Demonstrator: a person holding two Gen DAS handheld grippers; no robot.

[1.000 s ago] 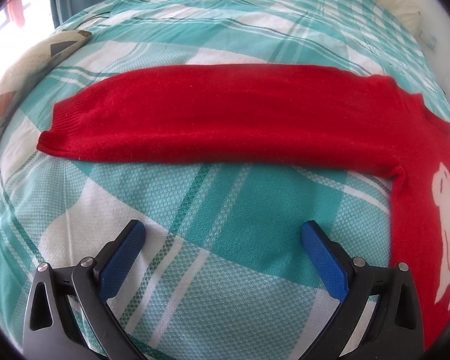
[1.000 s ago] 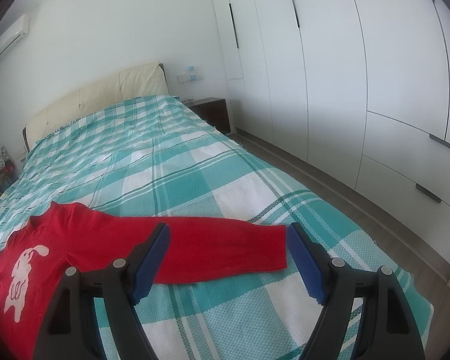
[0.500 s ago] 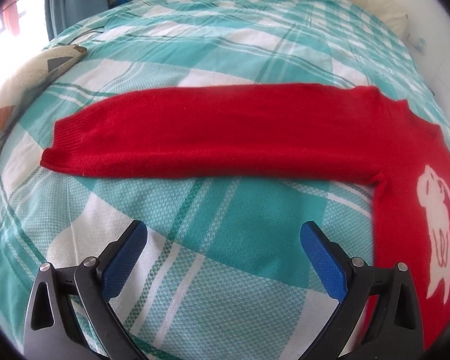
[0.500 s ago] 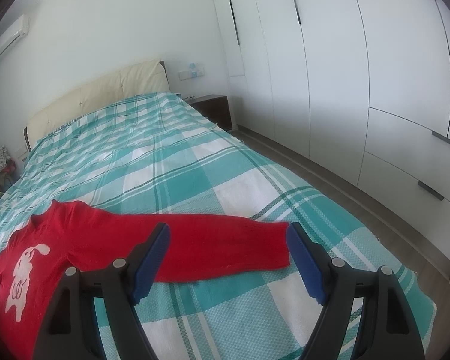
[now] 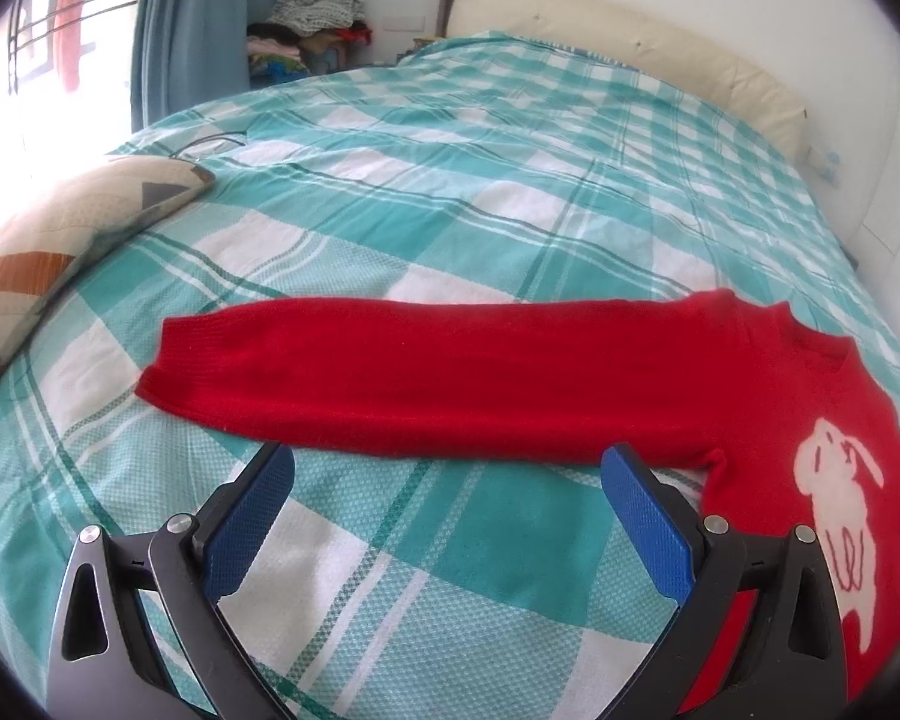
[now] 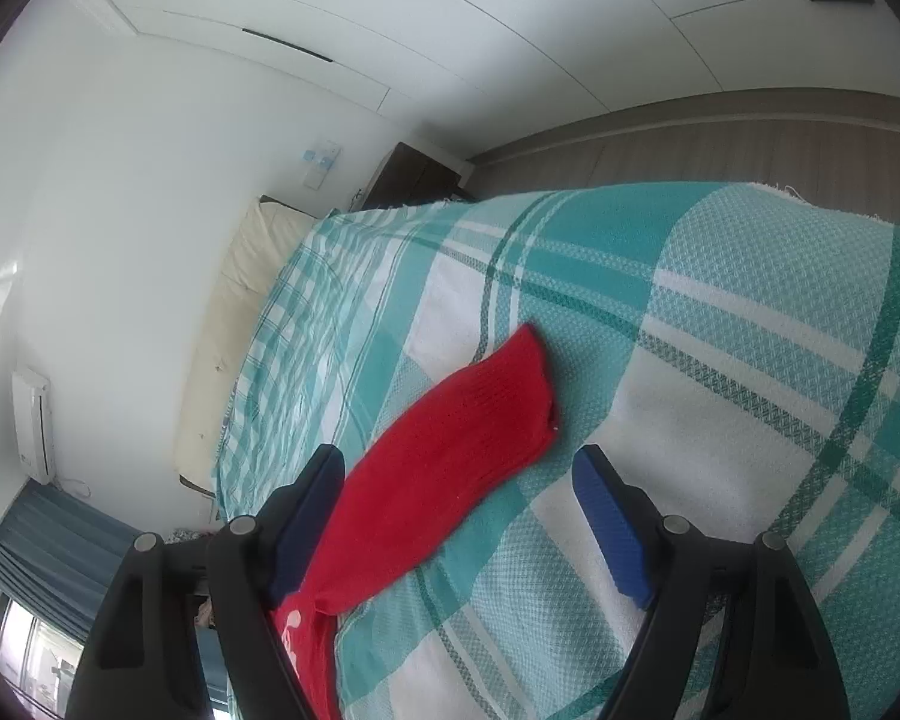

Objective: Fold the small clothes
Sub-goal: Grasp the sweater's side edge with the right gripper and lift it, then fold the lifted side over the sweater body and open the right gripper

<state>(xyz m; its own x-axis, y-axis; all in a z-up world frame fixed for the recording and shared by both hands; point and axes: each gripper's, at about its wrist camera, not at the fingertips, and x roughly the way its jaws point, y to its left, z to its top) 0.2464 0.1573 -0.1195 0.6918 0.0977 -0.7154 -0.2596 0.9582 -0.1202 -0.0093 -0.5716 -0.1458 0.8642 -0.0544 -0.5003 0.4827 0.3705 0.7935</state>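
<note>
Lying flat on the bed [image 5: 462, 192], red sweater [image 5: 486, 384] is spread with both sleeves out sideways, white rabbit motif [image 5: 840, 516] on the chest, ribbed cuffs, round neckline toward the headboard [image 5: 630, 42]. It sits near the foot edge of the bed on the teal-and-white plaid bedspread.

Changes vs a second ago: the left wrist view has tipped up and lifted, so the headboard, blue curtain [image 5: 234, 24] and clothes pile [image 5: 312, 18] in the far corner now show; the sleeve that sat mid-frame is now lower in it, just past the fingertips. The right wrist view has rolled hard to one side, so the wardrobe doors [image 6: 510, 18] run across the top, and it has dropped toward the bed; the right sleeve cuff [image 6: 504, 396] is much closer than before.

Left claw [image 5: 447, 468]: jaws wide apart, nothing between them, poised over bare bedspread just short of the left sleeve's lower edge. Right claw [image 6: 459, 468]: jaws wide apart, same width as before, gripping nothing; the right sleeve runs diagonally between the fingers in the view, pads not pressing it, whether it touches cloth I cannot tell.

Patterned pillow [image 5: 60, 228] at the bed's left edge. Nightstand [image 6: 414, 174] by the headboard.
</note>
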